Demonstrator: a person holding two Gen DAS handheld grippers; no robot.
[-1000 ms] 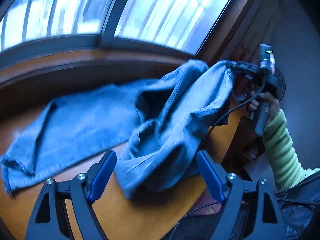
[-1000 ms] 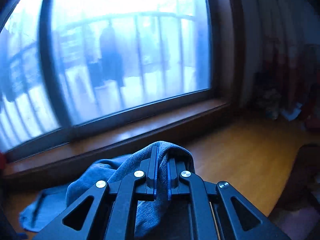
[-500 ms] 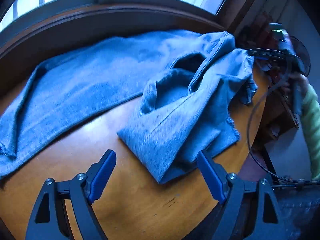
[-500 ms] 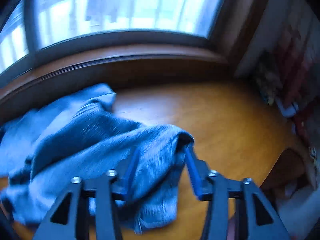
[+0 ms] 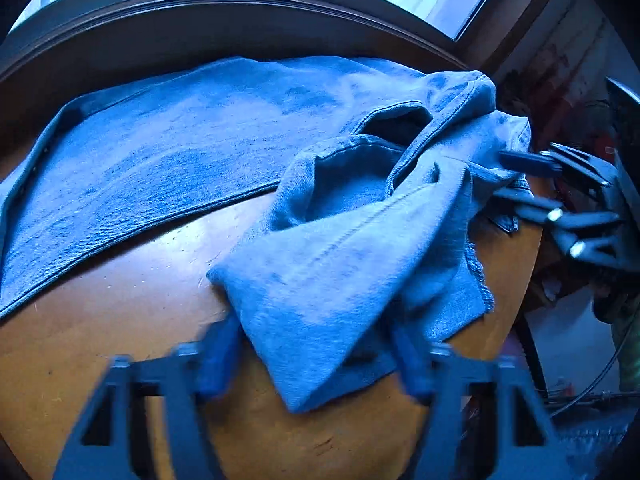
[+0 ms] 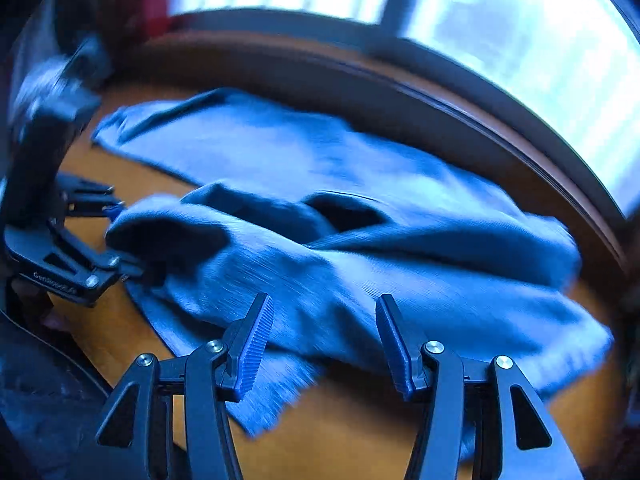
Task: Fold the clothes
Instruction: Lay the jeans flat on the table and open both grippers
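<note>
Released since earlier, jeans (image 5: 248, 148) sprawl over wooden table (image 5: 120, 320) beneath window (image 6: 520, 48).

Motion blur smears the left hand-held gripper (image 5: 316, 354) in its own view, so the edges of its blue pads (image 5: 218, 354) cannot be made out. The jeans (image 5: 192, 148) run out of that picture at the left edge, hiding the leg's end. In the right wrist view the denim and the window (image 6: 500, 36) are streaked. The table (image 5: 120, 340) under the crumpled cloth is covered. The right hand-held gripper (image 5: 500, 178) is cut by the right edge, its handle unseen.
</note>
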